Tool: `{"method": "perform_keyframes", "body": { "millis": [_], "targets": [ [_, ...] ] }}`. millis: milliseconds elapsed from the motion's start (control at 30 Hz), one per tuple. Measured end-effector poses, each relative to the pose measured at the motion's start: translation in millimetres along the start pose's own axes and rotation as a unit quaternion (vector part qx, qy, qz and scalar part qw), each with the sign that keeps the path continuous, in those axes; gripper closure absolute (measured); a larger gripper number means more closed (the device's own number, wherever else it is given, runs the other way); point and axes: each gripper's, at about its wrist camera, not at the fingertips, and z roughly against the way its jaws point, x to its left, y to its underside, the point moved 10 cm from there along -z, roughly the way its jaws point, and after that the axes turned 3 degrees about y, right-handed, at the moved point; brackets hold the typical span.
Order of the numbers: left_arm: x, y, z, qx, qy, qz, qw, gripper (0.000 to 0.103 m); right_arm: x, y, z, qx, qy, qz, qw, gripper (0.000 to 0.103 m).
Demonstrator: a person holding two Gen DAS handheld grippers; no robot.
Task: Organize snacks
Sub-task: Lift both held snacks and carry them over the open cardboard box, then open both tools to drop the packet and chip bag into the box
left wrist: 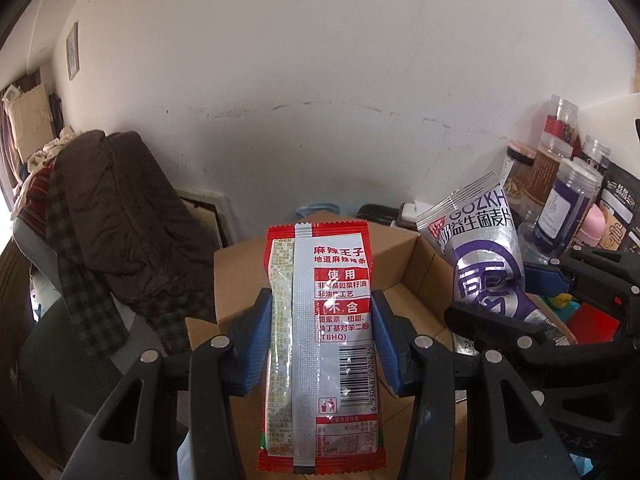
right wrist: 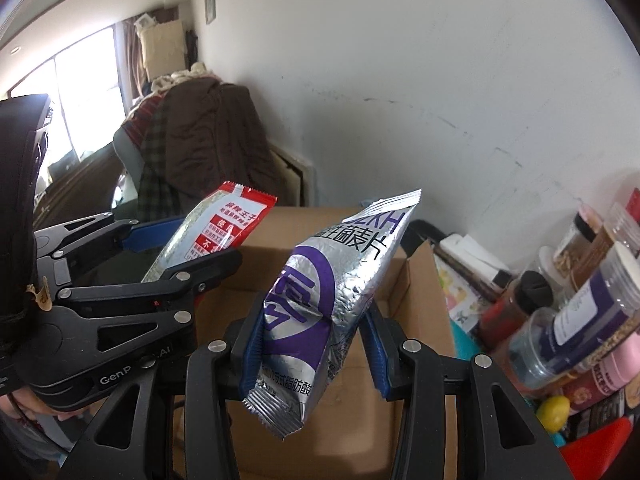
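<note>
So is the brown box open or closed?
Open. The cardboard box has its flaps standing up, and its inside shows behind the silver packet.

Brown coat (left wrist: 120, 216) over, seemingly, chair.

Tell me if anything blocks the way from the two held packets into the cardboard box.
Nothing visible does. The red packet in the left gripper and the silver packet in the right gripper hang above the box, whose top is open.
</note>
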Motion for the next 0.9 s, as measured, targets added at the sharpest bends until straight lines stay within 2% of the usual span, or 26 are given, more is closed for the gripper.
{"method": "perform_keyframes", "body": {
  "millis": [333,633,767,900],
  "targets": [
    [3,18,-34,0.061,-0.002,0.004,0.9981,0.056,0,14,-30,0.046,0.009,0.01,0.999,0.059],
    [7,29,-42,0.091,-0.014,-0.003,0.9957,0.055,-3,27,-44,0.081,0.02,0.009,0.997,0.056],
    [12,33,-44,0.102,-0.034,0.0,0.9942,0.049,-7,34,-46,0.087,0.028,0.004,0.996,0.046],
    [15,37,-44,0.108,-0.044,0.004,0.9932,0.049,-11,39,-46,0.093,0.036,-0.002,0.995,0.041]
  ]
}}
